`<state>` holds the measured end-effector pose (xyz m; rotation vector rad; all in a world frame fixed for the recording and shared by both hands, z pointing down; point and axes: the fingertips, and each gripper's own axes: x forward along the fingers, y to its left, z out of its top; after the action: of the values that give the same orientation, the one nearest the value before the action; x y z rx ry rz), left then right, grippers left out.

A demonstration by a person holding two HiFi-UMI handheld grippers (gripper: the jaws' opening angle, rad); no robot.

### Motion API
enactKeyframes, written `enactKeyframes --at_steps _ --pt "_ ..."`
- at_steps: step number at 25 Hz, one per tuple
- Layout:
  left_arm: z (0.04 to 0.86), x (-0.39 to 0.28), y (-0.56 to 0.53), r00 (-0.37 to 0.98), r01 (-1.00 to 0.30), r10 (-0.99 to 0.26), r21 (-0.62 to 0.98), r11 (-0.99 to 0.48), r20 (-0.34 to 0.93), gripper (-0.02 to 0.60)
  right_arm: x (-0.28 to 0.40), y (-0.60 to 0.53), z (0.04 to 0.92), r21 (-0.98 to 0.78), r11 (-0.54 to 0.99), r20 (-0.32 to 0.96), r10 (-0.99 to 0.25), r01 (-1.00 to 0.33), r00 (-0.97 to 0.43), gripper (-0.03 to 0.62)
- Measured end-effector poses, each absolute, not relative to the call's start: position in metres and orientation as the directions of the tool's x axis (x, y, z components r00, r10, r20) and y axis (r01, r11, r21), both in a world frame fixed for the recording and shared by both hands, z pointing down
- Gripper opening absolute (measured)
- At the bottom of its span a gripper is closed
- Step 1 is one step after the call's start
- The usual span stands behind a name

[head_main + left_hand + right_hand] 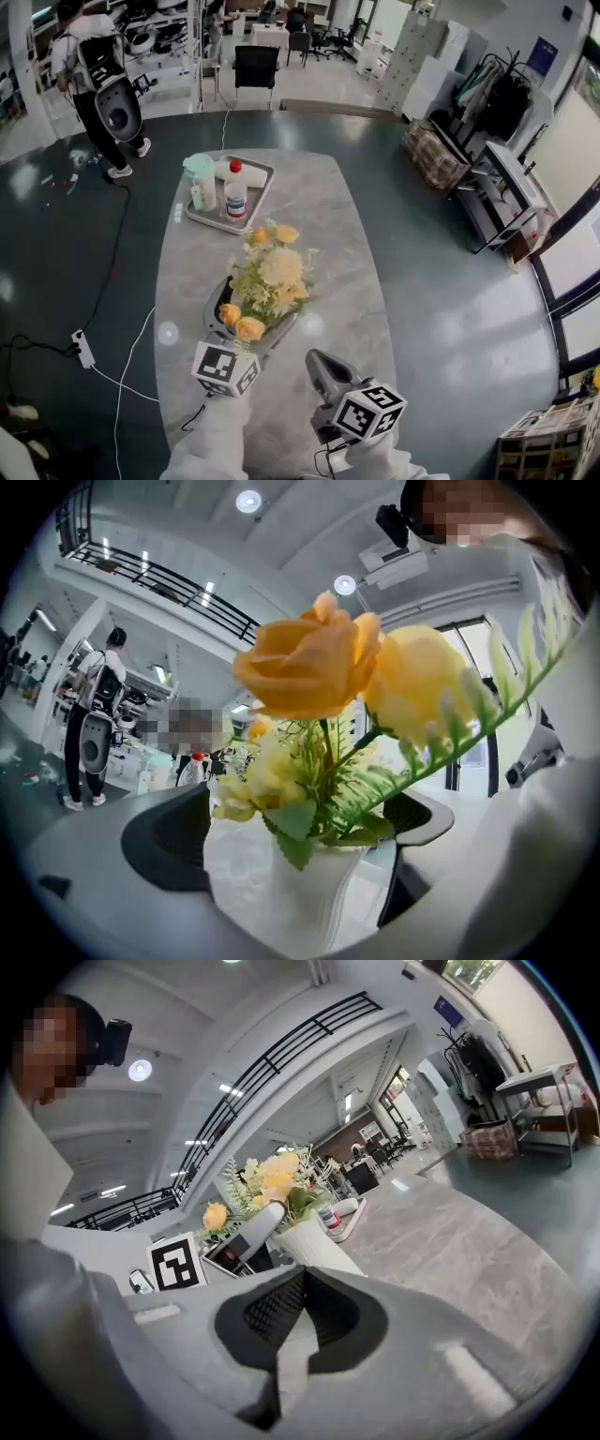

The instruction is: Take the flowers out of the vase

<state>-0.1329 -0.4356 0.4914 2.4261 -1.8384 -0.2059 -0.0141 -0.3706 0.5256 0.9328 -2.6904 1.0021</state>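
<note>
Grey jaws of the left gripper (305, 827) are standing wide apart on either side of the white vase (300, 892), bracketing its body low down without visibly pressing on it, so the gripper is reading as released rather than clamped. Yellow and orange flowers (309, 667) are sitting in that vase, their stems rising upright from its mouth and their blooms spreading above the jaws; none is out yet. The vase is resting near the middle of the marbled tabletop (347, 253), while a metal tray (268, 183) well beyond it is carrying a red-capped bottle (235, 192) and a green-lidded container (200, 178). Further right and closer to the person, the right gripper (302, 1288) is hovering apart from the vase, its jaws clenched together on nothing and pointing toward the bouquet, which is lying ahead of it, to its left and higher. With the left gripper already at the vase, the right one is looking like the free hand for the pull: it would need to open, reach the stems just above the rim and draw them straight up along their length.
</note>
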Motion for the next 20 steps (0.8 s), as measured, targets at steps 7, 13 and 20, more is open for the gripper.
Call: enactKeyframes --at_steps 7,13,20 --pt "0.484 -0.133 -0.438 0.268 -0.956 -0.962 0.107 -0.272 -0.050 0.557 -0.020 -0.373 0.529 -0.554 0.587 0.319 -0.506 -0.591 -0.802 -0.002" --pt "0.484 -0.135 -0.440 0.248 -0.967 -0.968 0.057 -0.250 -0.034 0.441 -0.023 -0.380 0.531 -0.553 0.589 0.314 -0.508 -0.589 -0.802 -0.002" --pt "0.481 -0.140 -0.439 0.202 -0.979 -0.979 0.027 -0.203 -0.036 0.248 -0.020 -0.389 0.531 -0.555 0.582 0.312 -0.517 -0.595 -0.797 -0.002"
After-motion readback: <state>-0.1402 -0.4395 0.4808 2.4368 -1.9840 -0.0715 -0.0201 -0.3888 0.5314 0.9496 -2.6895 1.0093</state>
